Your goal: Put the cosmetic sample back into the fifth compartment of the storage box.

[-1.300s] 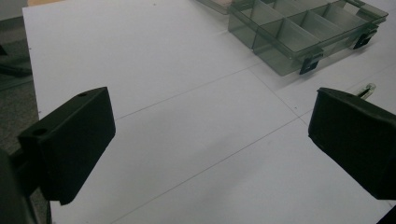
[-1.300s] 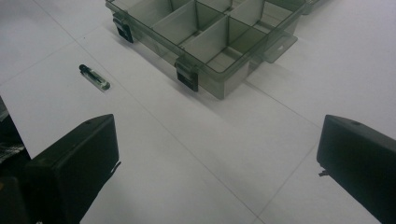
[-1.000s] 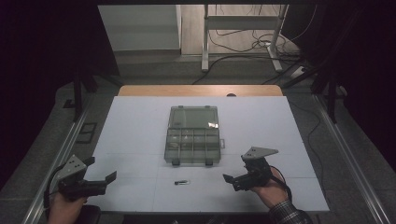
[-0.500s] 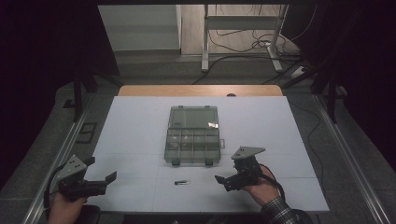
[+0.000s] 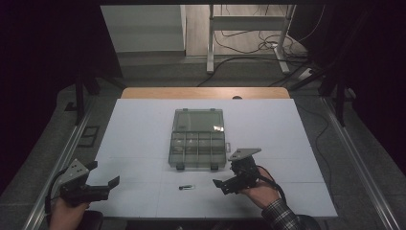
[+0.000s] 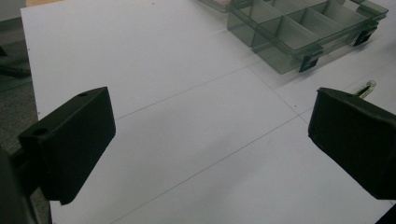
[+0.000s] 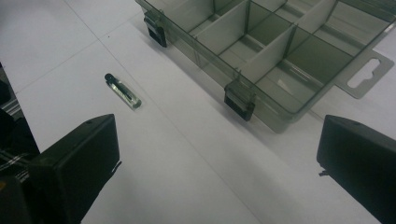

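Right gripper (image 5: 226,183), lower centre-right of the high view, jaws spread, empty. Small vial (image 5: 187,187) lies on the white table (image 5: 139,129) just left of it, below the open compartment box (image 5: 198,139). Left gripper (image 5: 106,184), lower left, also spread.

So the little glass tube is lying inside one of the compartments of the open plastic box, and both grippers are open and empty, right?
Not quite. The little glass tube lies on the white table, in front of the open plastic box, not inside a compartment; the right gripper view shows it. Both the left gripper and right gripper are open and empty.
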`<action>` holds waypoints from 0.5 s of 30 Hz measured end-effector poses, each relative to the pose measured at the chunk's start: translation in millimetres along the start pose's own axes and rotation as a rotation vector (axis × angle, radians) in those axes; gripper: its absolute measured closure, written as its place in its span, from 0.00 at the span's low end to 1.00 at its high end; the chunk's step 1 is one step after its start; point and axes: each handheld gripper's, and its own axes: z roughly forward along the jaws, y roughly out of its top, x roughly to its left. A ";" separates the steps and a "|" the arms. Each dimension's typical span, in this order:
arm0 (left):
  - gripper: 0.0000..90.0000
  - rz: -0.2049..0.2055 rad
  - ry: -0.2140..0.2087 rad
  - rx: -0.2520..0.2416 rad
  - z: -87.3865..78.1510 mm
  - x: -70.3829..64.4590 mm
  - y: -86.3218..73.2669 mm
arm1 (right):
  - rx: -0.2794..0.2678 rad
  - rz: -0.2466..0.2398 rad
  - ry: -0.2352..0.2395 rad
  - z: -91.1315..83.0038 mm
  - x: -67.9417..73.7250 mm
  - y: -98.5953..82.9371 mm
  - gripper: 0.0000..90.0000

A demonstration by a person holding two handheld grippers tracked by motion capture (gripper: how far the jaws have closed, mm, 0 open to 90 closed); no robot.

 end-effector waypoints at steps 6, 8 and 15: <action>0.01 0.002 0.001 0.001 0.1 -0.1 0.1 | 0.024 -0.009 0.007 9.3 4.0 7.5 0.00; 0.01 0.002 0.000 0.001 0.0 0.0 0.0 | 0.039 -0.019 0.007 12.8 6.3 9.8 0.00; 0.02 0.003 -0.001 0.001 0.1 0.0 0.0 | 0.083 -0.047 0.017 24.8 12.4 19.9 0.06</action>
